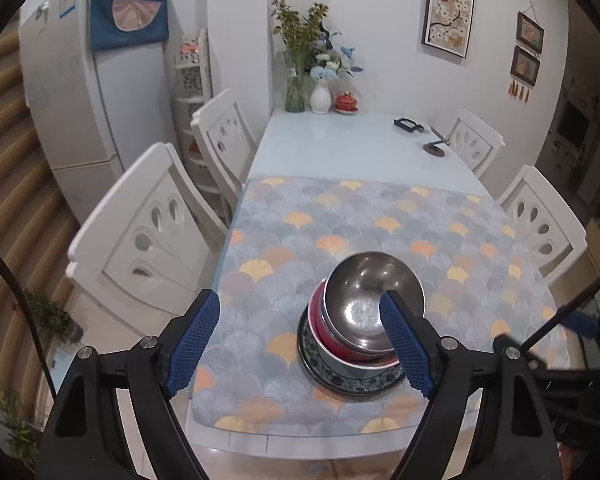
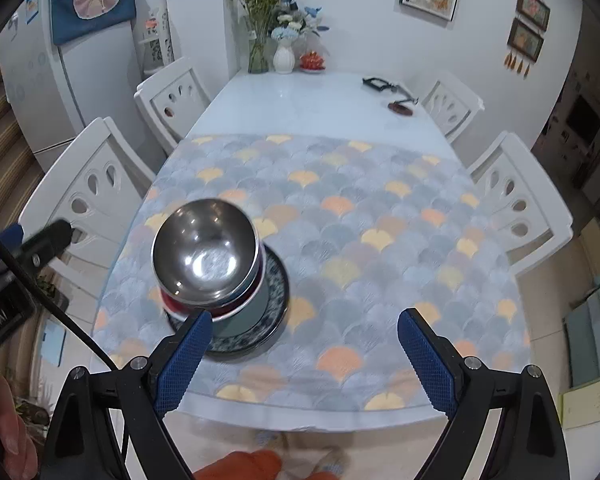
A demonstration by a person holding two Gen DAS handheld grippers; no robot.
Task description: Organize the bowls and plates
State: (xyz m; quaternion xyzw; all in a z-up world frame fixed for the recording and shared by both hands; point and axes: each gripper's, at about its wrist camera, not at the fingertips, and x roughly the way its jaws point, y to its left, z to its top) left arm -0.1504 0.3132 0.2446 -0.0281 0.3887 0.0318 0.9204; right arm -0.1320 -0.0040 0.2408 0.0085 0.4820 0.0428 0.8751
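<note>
A steel bowl point(image 1: 370, 300) sits tilted on top of a red bowl point(image 1: 320, 330), and both rest on a blue-patterned plate point(image 1: 340, 380) near the table's front edge. The same stack shows in the right wrist view: steel bowl point(image 2: 206, 250), red bowl point(image 2: 220, 312), plate point(image 2: 272, 304). My left gripper point(image 1: 300, 342) is open and empty, above and in front of the stack. My right gripper point(image 2: 304, 360) is open and empty, just right of the stack.
A fan-patterned mat point(image 1: 380, 240) covers the near half of the white table point(image 1: 340, 144). Vases with flowers point(image 1: 304, 80), a red lidded dish point(image 1: 346, 102) and a small stand point(image 1: 434, 146) are at the far end. White chairs point(image 1: 140, 236) flank both sides.
</note>
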